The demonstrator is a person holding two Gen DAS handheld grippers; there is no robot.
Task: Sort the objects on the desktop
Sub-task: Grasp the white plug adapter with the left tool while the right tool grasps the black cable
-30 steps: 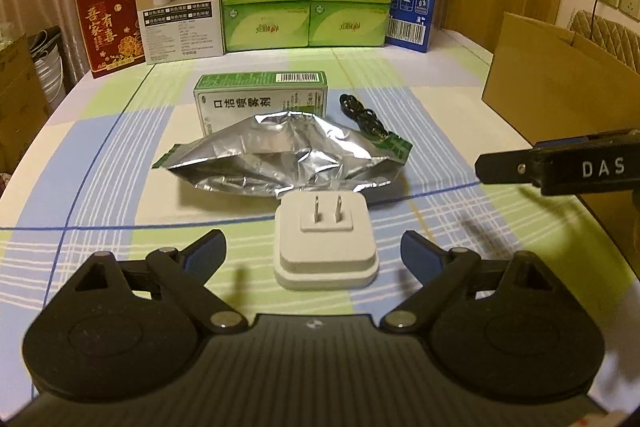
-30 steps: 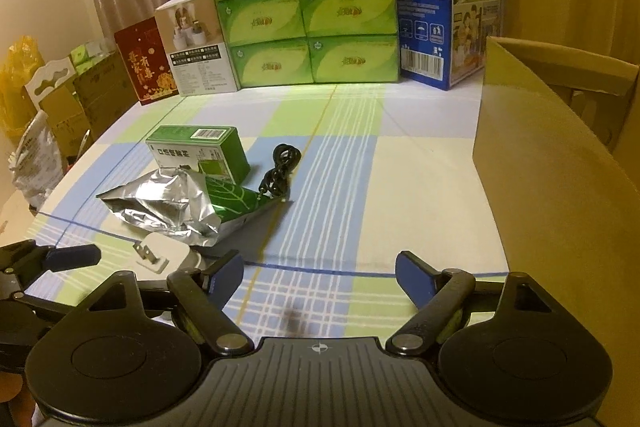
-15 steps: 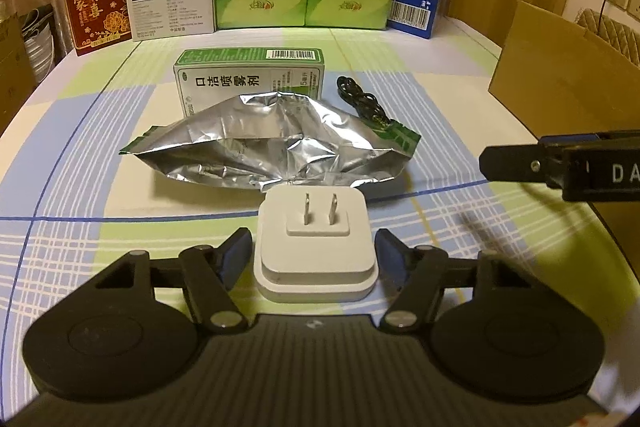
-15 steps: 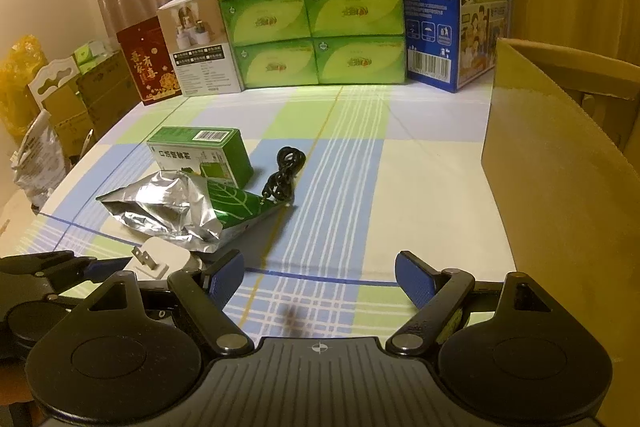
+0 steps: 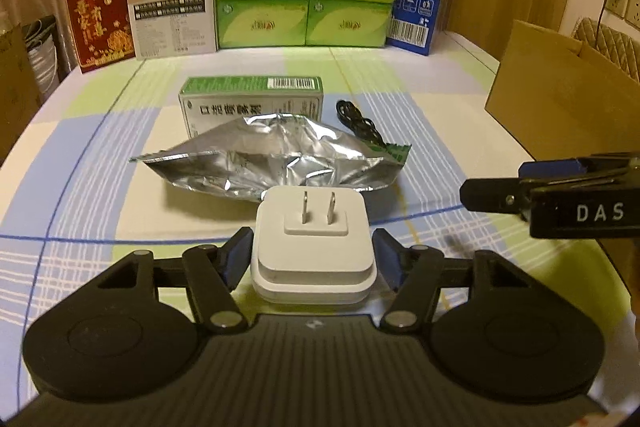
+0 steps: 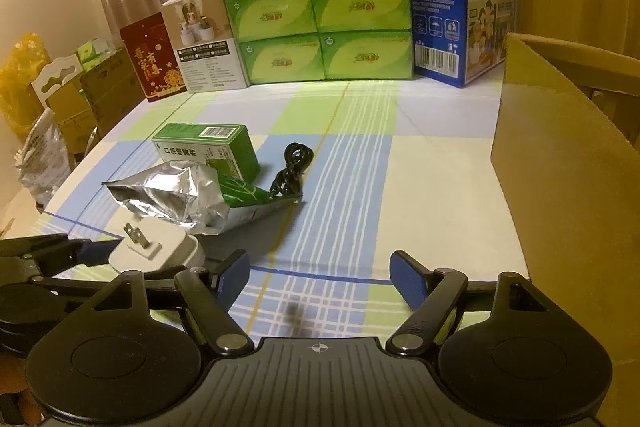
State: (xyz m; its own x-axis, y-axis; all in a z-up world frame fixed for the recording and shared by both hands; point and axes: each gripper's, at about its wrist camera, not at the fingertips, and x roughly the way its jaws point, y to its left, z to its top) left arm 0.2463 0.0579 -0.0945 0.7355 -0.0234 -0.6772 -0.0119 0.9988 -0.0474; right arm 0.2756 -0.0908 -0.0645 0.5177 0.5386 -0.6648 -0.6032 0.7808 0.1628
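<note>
**Entry 1: white plug adapter, now being gripped by the left gripper**

Change: over the last second I am seeing the left gripper (image 5: pixel 313 255) closing in from a wide stance around the white plug adapter (image 5: pixel 314 247). Its 2 blue pads (image 5: pixel 239 259) are now pressing against the adapter's 2 sides, with no gap showing in the left wrist view. I am reading this as the grasp being completed, so the adapter looks ready to be lifted and carried to wherever it is being sorted, possibly the cardboard box (image 6: pixel 568 195) at the right edge of the table (image 6: pixel 440 163).

Item location: the adapter is sitting near the front edge of the table, prongs up, touching or just beside the near edge of the silver foil pouch (image 5: pixel 272 163). Whether it is already off the cloth, I cannot tell.

Other stock, middle of the table: 1 green carton (image 5: pixel 251 99) behind the pouch; 1 coiled black cable (image 6: pixel 292 167) to the carton's right.

Right gripper (image 6: pixel 319 277): I am holding it spread wide and grasping nothing, hovering above the front of the table, with the left gripper's tip just beside it.
</note>
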